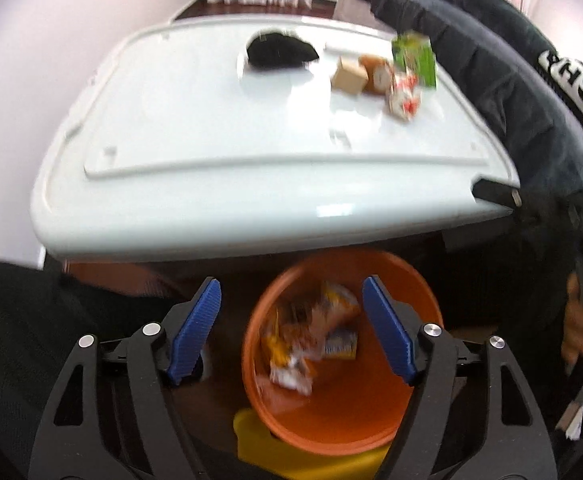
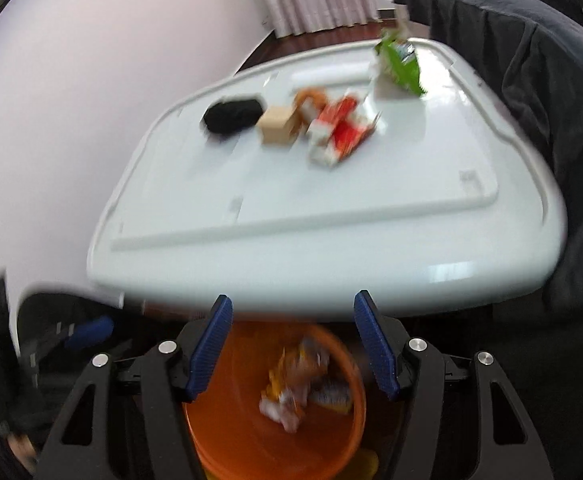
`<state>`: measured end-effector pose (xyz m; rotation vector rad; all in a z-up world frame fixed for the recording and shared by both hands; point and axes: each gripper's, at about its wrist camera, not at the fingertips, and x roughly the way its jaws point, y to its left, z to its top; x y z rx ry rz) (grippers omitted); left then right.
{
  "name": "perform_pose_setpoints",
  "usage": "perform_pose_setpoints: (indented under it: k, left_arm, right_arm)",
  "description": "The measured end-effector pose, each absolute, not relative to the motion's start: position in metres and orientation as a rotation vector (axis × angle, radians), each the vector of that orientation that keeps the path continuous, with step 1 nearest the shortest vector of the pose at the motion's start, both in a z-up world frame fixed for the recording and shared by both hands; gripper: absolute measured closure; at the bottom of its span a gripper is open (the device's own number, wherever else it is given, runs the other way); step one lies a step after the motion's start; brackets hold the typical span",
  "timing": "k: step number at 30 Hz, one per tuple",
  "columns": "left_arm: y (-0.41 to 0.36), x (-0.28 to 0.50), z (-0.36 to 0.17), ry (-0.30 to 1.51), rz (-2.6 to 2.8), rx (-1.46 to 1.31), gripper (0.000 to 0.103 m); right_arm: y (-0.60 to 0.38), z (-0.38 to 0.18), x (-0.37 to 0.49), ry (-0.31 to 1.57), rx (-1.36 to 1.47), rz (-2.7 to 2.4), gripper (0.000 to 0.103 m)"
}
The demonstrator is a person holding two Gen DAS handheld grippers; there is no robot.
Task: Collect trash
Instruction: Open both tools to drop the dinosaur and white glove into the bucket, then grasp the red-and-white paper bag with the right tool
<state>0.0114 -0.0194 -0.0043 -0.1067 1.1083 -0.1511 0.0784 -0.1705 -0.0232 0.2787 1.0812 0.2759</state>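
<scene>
Wrappers (image 1: pixel 311 336) are lying in the orange bucket (image 1: pixel 343 416) below the worktop's (image 1: pixel 251 140) near edge, under both tongs, left (image 1: pixel 291 328) and right (image 2: pixel 291 344), both gaping empty, pointing steeply down.

Right gripper (image 2: pixel 291 344) agape, empty, above orange bucket (image 2: pixel 331 440) holding wrappers (image 2: pixel 299 392)

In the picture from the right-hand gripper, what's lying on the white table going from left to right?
Black lump → tan box → red and white wrapper → green packet. An orange-brown thing sits behind the box and wrapper, too overlapped to place in the order.
</scene>
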Motion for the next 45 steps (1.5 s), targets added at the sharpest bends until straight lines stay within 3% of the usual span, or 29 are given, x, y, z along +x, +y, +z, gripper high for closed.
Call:
perform_pose_setpoints:
  k: [6, 13, 22, 23, 24, 27, 40, 45]
  left_arm:
    - [-0.008, 0.027, 0.0, 1.027, -0.118, -0.152, 0.029]
    - [0.0, 0.023, -0.015, 1.03, -0.132, -0.175, 0.029]
    - [0.01, 0.02, -0.019, 1.02, -0.147, -0.227, 0.029]
    - [0.01, 0.021, -0.019, 1.021, -0.147, -0.226, 0.029]
    - [0.01, 0.02, -0.02, 1.021, -0.146, -0.225, 0.029]
    - [0.011, 0.019, -0.019, 1.015, -0.145, -0.227, 0.029]
    - [-0.002, 0.03, -0.017, 1.041, -0.167, -0.185, 0.029]
    - [-0.018, 0.076, -0.003, 1.033, -0.22, -0.089, 0.029]
  right_arm:
    - [-0.183, -0.025, 0.159, 1.088, 0.503, 0.191, 0.041]
    - [-0.182, -0.033, 0.21, 1.126, 0.509, 0.077, 0.043]
    - [-0.163, -0.063, 0.244, 1.251, 0.384, -0.019, 0.05]
    - [-0.16, -0.067, 0.247, 1.256, 0.358, -0.024, 0.053]
    - [-0.155, -0.066, 0.249, 1.239, 0.301, -0.037, 0.061]
    - [-0.149, -0.067, 0.249, 1.222, 0.219, -0.034, 0.074]
    - [-0.204, -0.032, 0.176, 1.123, 0.196, 0.141, 0.075]
    - [-0.218, -0.032, 0.15, 1.061, 0.209, 0.161, 0.075]
